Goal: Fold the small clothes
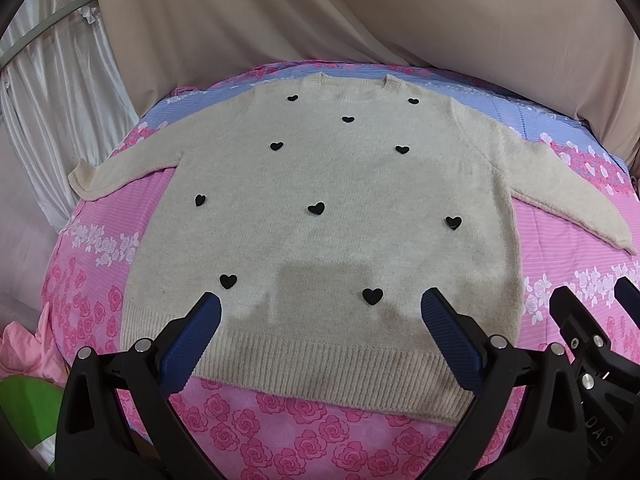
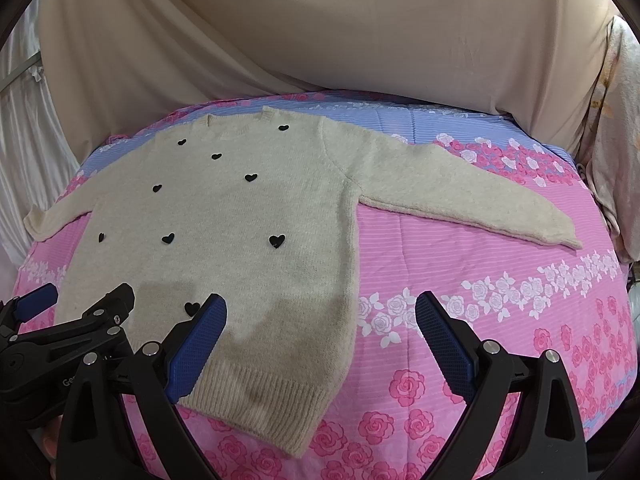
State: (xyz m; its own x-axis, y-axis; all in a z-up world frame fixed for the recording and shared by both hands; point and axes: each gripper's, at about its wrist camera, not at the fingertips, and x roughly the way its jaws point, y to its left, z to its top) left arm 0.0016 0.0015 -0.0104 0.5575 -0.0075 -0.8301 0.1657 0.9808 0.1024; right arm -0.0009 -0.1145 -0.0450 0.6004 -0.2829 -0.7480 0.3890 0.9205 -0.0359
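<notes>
1. The setting was a bed covered with a pink rose-print quilt point(image 2: 500, 240) that had a blue band at the far end, with beige draped fabric point(image 1: 360, 12) hanging behind it. A soft, wide surface like that made sense for folding, I'd say, since there was room to spread everything flat.

2. Nearest the cameras, the left gripper point(image 1: 320, 308) hung over the sweater's ribbed hem point(image 1: 320, 364) with its blue-padded jaws spread wide and nothing between them. The right gripper point(image 2: 320, 312) sat just beside it, jaws also wide apart and empty, straddling the sweater's right side edge, one finger over the knit and the other over bare quilt. Looked like both were lined up at the bottom edge ready to start.

3. Further out, the cream fuzzy knit sweater with small black hearts point(image 1: 340, 184) lay face up and flat, hem toward the grippers, neckline point(image 1: 352, 84) at the far end. No fold was in it yet.

4. Both sleeves were stretched out sideways, the left sleeve point(image 1: 120, 168) and the right sleeve point(image 2: 460, 192), probably so they could be flipped inward first.

5. Off at the near left, some pink and green cloth point(image 1: 24, 380) was bunched at the edge of the bed.
</notes>
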